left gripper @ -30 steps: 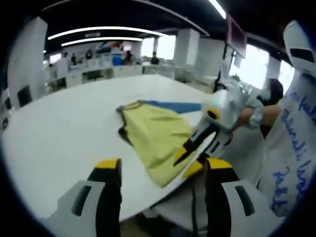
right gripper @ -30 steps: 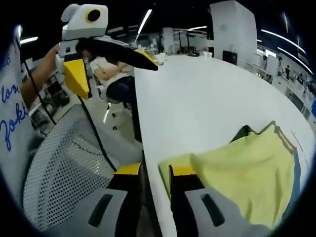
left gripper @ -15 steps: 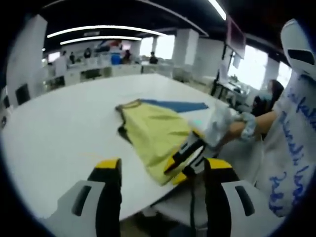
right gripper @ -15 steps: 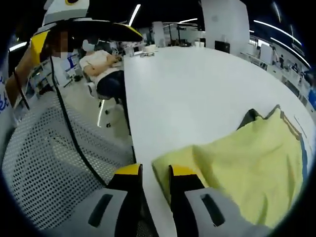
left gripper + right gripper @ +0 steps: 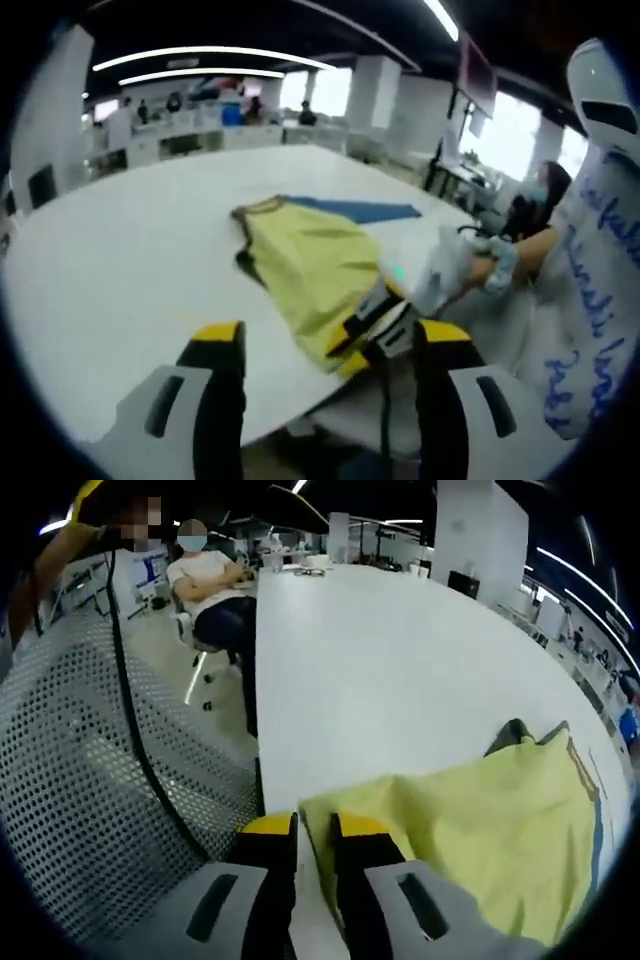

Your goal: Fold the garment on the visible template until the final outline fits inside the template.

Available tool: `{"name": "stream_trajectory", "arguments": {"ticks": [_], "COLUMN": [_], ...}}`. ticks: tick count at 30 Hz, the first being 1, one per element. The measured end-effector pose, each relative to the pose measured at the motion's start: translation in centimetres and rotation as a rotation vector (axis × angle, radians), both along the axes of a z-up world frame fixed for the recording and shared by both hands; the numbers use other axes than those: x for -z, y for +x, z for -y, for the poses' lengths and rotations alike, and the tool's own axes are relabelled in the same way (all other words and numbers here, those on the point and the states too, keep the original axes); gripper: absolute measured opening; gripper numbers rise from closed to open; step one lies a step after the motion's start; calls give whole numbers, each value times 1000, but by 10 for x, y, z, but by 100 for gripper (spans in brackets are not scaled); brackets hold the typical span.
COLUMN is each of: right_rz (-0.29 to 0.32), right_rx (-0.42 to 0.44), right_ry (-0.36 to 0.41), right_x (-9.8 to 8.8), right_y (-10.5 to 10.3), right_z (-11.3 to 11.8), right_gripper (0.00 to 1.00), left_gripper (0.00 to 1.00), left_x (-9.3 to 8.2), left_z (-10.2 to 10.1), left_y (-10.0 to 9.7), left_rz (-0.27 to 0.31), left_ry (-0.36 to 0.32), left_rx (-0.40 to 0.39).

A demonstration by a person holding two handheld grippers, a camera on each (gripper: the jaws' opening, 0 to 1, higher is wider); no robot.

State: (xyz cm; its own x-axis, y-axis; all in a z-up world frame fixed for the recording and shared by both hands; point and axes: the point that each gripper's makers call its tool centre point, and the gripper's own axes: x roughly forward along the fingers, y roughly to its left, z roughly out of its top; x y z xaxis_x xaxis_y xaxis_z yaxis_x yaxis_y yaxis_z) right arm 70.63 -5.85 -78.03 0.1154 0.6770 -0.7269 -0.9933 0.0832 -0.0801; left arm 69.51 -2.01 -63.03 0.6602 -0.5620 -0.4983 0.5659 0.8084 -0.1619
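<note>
A yellow garment lies flat on the white table, and its far end covers part of a blue template. My left gripper is held open over the table's near edge, short of the garment, with nothing between its jaws. My right gripper comes in from the right at the garment's near corner. In the right gripper view, my right gripper has its jaws drawn close with a slim gap. The corner of the garment sits in that gap, still flat on the table.
A mesh chair back and a dark cable stand close to the table's edge on the near side. A seated person is further along that side. A person's arm reaches in from the right. Office desks and people fill the background.
The right gripper's jaws have narrowed around the garment's corner, and it has sunk lower onto the table's edge. The garment has not moved. The left gripper holds still.
</note>
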Motion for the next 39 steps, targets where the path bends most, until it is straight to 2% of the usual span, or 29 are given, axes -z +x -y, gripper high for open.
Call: {"name": "stream_trajectory", "arguments": {"ticks": [6, 9, 12, 16, 19, 23, 28, 34, 39], "right_rz": [20, 23, -74, -110, -83, -30, 42, 92, 128], "right_rx": [-24, 1, 64, 108, 156, 204, 272, 382, 437], "right_ry": [-6, -9, 25, 88, 147, 181, 204, 211, 207], "right_x": [0, 0, -1, -17, -43, -70, -93, -110, -118], "right_y": [-1, 4, 5, 9, 24, 44, 67, 92, 103], "right_z": [0, 1, 1, 1, 7, 23, 51, 96, 125], "right_gripper": [9, 3, 3, 2, 2, 3, 3, 3, 3], "left_gripper": [64, 65, 65, 64, 65, 64, 64, 63, 62], "left_x": [5, 8, 7, 5, 6, 5, 8, 6, 11], "left_z": [-1, -2, -2, -1, 0, 7, 8, 13, 23], "left_y": [-1, -1, -1, 1, 2, 5, 11, 18, 21], "left_rz": [-9, -16, -17, -14, -18, -18, -40, -45, -63], "left_ry": [2, 6, 5, 5, 5, 9, -8, -23, -1], "left_rx": [-5, -9, -9, -6, 2, 22, 4, -5, 25]}}
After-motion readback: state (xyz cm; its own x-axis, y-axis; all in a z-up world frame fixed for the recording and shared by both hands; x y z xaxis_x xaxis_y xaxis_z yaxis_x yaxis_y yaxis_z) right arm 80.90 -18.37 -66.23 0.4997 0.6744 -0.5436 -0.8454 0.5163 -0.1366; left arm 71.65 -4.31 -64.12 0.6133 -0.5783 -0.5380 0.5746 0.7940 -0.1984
